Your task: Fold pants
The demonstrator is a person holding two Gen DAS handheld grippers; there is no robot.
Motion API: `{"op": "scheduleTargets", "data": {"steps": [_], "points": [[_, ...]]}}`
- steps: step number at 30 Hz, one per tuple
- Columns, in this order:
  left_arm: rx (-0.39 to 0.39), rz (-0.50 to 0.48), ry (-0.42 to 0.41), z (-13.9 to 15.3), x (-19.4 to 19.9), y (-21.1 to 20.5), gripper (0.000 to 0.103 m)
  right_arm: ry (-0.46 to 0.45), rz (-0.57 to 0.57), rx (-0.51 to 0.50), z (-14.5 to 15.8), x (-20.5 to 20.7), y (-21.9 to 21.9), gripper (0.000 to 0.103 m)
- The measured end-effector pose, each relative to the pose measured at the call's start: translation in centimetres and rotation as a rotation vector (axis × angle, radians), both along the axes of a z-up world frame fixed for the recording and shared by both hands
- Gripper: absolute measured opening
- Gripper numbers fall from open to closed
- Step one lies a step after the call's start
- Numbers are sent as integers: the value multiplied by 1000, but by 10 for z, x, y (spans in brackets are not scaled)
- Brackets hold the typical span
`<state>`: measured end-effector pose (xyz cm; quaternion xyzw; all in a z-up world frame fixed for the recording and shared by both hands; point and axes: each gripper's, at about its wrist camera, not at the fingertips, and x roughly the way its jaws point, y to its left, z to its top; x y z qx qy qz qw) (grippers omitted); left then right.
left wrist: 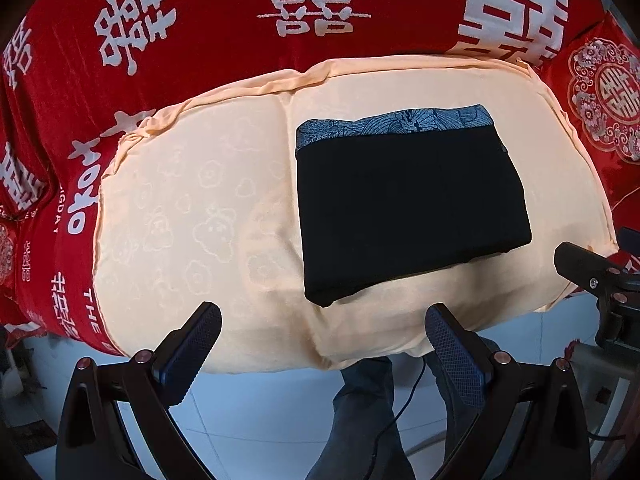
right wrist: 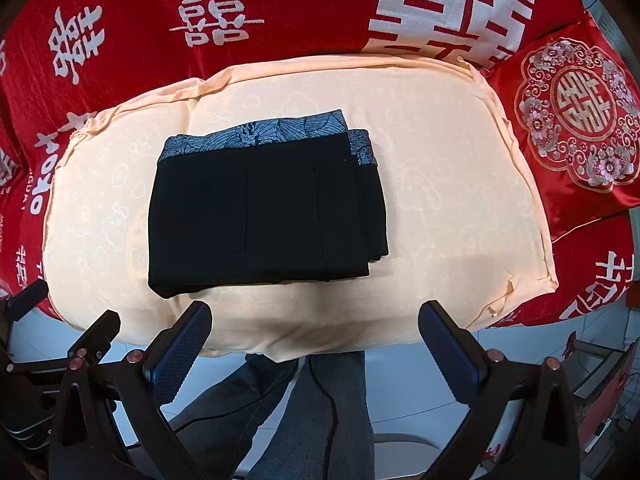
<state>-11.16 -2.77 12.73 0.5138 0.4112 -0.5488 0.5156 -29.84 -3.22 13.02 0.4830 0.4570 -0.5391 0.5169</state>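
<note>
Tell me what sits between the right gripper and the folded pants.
Nothing visible does. The right gripper is open and holds nothing, and only bare peach cushion lies between its fingers and the near edge of the black pants.

Under-layers of folded pants [right wrist: 264, 208] hidden beneath top panel; I can't count them. Right tongs [left wrist: 592, 276] cut off by the left view's right edge, jaw stance unreadable there. Red cover [left wrist: 200, 32] runs past every frame edge. Person's legs [right wrist: 320, 408] cropped at bottom. Small print near cream pad's [right wrist: 440, 152] left edge unreadable.
</note>
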Motion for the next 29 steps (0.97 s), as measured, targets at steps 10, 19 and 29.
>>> {"op": "scheduleTargets", "data": {"steps": [10, 19, 29], "points": [[-3, -6, -1, 0, -3, 0, 102, 7, 21, 5, -2, 3, -5, 103], [2, -7, 4, -2, -5, -2, 102, 9, 23, 7, -2, 3, -5, 103], [-4, -4, 24, -1, -2, -5, 102, 11, 22, 11, -3, -1, -8, 103]]}}
